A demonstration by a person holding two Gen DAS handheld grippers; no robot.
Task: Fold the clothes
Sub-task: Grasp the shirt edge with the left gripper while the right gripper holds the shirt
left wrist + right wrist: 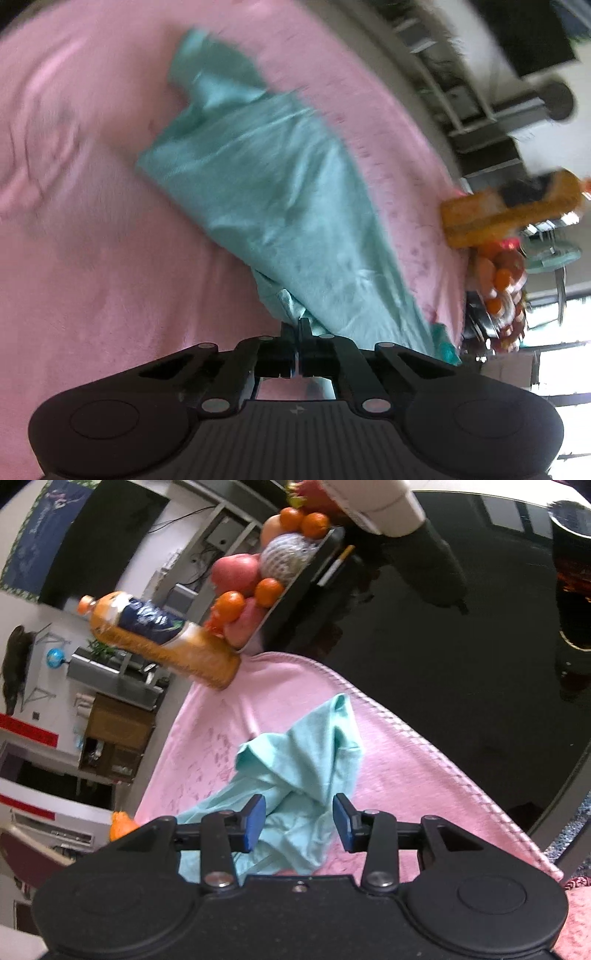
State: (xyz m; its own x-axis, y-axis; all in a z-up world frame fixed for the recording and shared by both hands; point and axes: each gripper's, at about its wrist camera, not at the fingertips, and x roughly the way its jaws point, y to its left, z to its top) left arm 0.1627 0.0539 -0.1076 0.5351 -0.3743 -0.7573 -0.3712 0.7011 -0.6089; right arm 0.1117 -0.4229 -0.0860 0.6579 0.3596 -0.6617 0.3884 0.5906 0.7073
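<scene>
A teal garment lies stretched over a pink blanket. My left gripper is shut on the near edge of the garment, which runs away from it up the blanket. In the right wrist view a bunched part of the teal garment lies on the pink blanket. My right gripper is open, its blue pads on either side of the crumpled cloth just above it. The left wrist view is blurred.
A bottle of orange drink stands at the blanket's far edge, beside a dark tray of oranges and apples. A glossy black table lies beyond the blanket. Shelves and furniture stand past the table's edge.
</scene>
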